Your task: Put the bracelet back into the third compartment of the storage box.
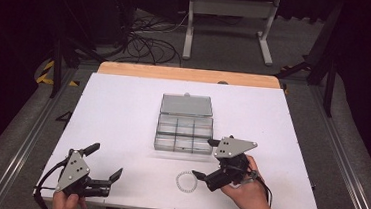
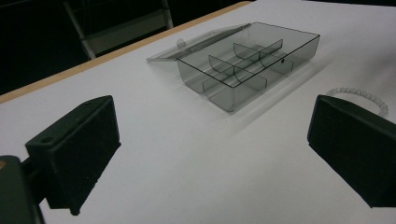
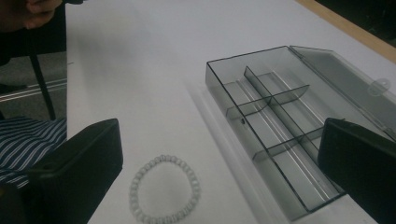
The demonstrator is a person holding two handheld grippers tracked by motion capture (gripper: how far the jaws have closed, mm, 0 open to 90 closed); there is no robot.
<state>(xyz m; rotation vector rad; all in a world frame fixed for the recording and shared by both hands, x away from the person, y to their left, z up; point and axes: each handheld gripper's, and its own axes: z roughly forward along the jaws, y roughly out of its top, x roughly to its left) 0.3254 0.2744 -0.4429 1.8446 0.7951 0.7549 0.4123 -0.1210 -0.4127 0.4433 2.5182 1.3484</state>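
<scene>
Fingers [image 3: 79,163] wide, bracelet [image 3: 164,190] btwn, box [image 3: 280,121] beside.

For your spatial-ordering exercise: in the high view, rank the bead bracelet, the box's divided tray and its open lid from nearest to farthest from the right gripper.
1. White bead bracelet, just left of the right gripper.
2. Clear plastic divided tray, ahead of it.
3. Open clear lid, lying beyond the tray.
</scene>
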